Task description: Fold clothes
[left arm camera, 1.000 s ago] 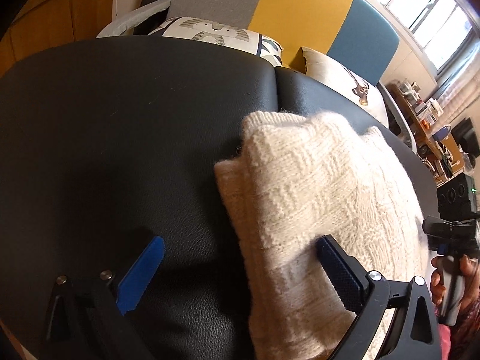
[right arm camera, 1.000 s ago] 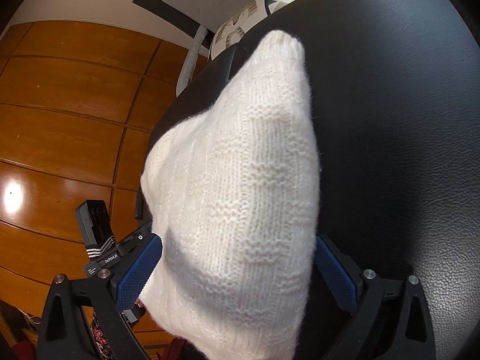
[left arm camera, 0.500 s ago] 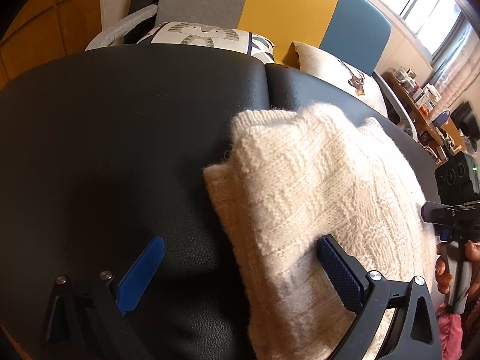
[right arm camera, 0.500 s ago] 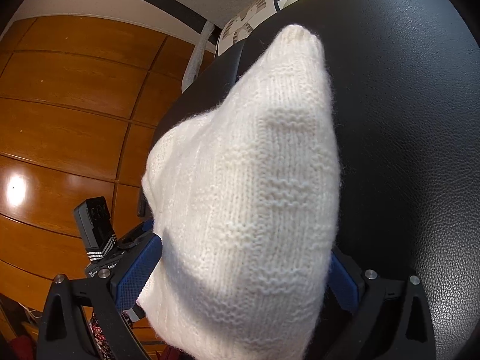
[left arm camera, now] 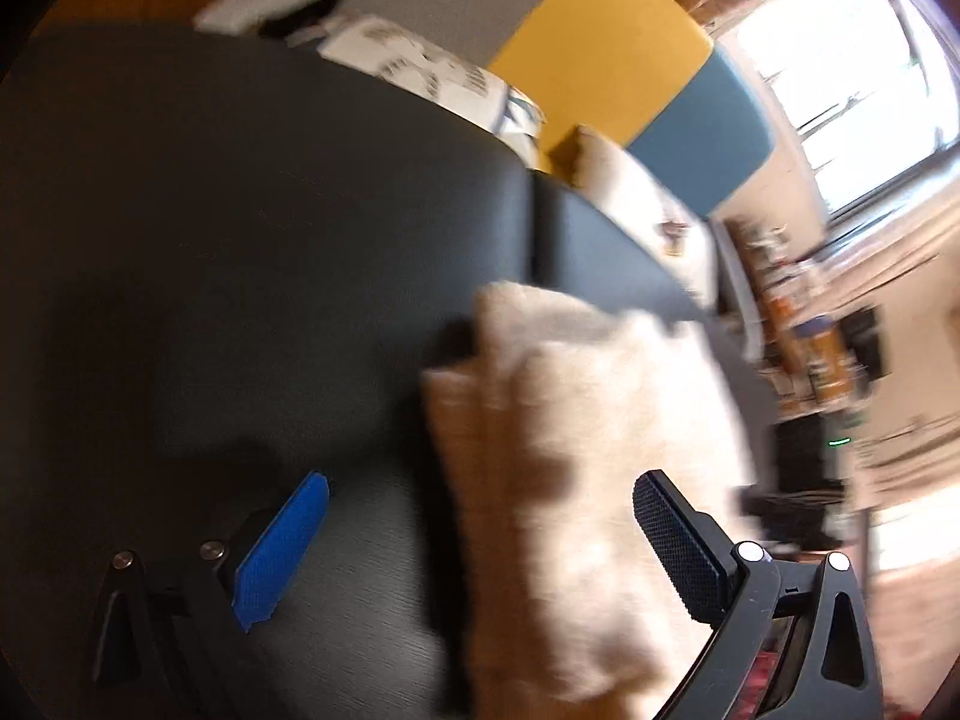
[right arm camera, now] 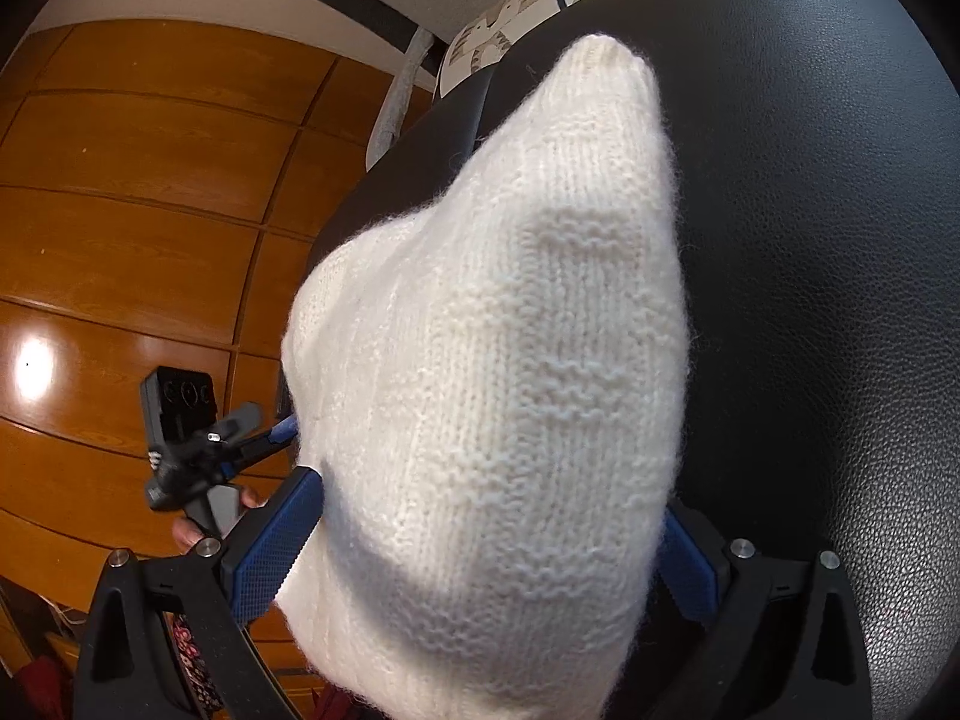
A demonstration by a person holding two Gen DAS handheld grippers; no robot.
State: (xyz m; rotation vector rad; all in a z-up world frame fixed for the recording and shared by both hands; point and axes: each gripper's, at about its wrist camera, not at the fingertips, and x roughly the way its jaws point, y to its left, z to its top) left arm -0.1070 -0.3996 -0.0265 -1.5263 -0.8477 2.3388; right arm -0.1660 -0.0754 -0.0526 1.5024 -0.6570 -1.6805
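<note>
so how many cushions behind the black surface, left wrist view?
2: a patterned cushion at the far edge, a cream cushion to its right. Blur may hide more.

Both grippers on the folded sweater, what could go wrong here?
1. The left gripper has wide-open jaws straddling only the edge of the folded cream knit sweater; closing could catch just the top layers.
2. That view is motion-blurred, so fast movement may shift the fold.
3. The sweater reaches the black leather surface's edge and could slide off.

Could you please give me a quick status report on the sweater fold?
Left tool open, right tool open around folded cream sweater. Sweater on black cushion. Nothing in the way.
</note>
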